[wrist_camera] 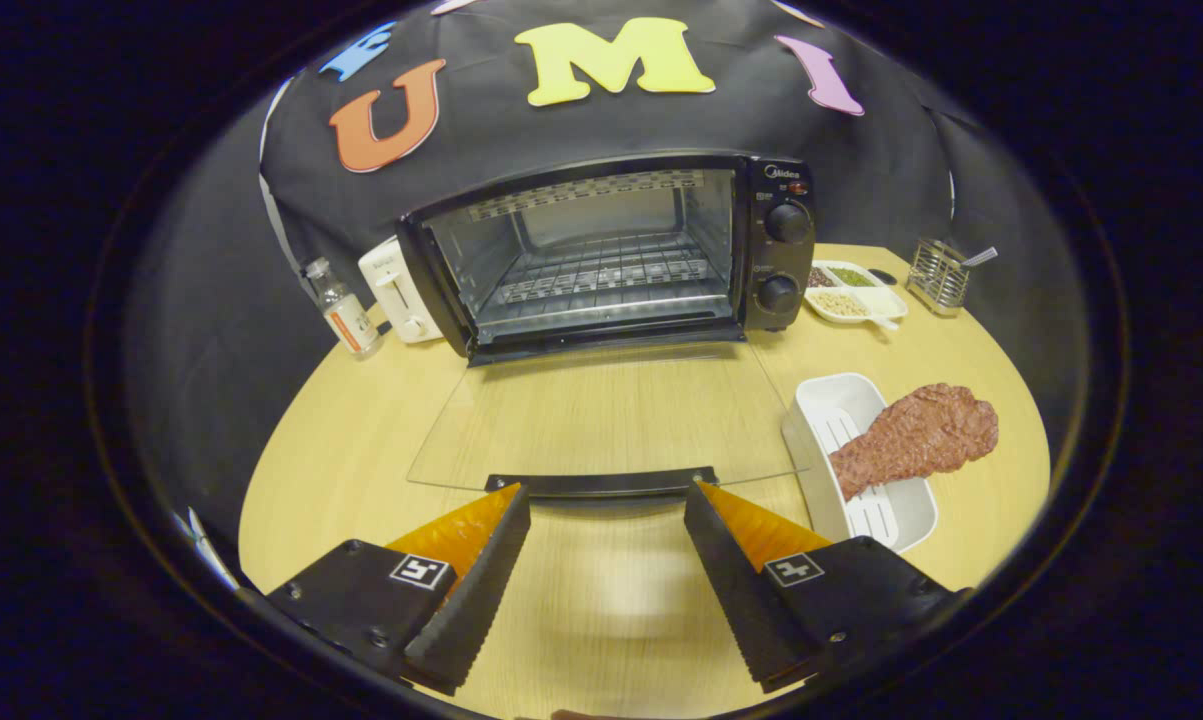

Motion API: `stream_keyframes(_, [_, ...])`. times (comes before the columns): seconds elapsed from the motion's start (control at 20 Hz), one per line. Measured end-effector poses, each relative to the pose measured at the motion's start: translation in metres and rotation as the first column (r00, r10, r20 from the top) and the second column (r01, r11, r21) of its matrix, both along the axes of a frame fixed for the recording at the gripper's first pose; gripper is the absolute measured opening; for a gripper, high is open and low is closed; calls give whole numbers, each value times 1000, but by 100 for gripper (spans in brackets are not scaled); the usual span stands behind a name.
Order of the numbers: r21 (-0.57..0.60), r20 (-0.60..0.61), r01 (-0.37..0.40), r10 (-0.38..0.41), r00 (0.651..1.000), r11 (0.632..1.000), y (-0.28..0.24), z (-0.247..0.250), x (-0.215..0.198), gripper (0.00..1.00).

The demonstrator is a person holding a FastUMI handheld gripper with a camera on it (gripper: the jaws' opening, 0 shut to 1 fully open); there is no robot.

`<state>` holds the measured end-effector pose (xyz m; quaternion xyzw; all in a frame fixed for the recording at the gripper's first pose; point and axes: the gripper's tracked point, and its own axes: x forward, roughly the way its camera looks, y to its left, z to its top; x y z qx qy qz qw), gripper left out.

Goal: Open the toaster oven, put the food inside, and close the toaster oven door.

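One toaster oven point(611, 255), door point(601, 415) dropped flat for loading; your gripper point(606, 495) jaws wide, empty; meat point(916, 435) waits in tray point(841, 400).

Even overhead light, sharp focus — strong fisheye bending at rim, faint glare on table point(361, 440).

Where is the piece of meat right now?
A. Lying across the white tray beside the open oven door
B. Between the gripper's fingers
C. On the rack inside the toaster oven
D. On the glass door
A: the meat lies across the white tray, while the hand-held gripper is open and holds nothing.
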<state>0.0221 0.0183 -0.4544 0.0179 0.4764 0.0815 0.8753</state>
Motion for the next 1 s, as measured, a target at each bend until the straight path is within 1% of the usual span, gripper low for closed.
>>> stream_keyframes(0.05, [2, -4, -12, 12, 1000, 1000, -6, 8, -1, 98])
stream_keyframes(0.45, [34, 67, -53, 51, 996, 998, -73, 86, 5, 97])
stream_keyframes(0.65, [33, 120, -67, 63, 991, 997, -122, 116, 14, 97])
stream_keyframes(0.75, [17, 134, -54, 51, 990, 998, -154, 122, 24, 97])
stream_keyframes(1.0, [-5, 105, -32, 32, 994, 999, -214, 118, 44, 97])
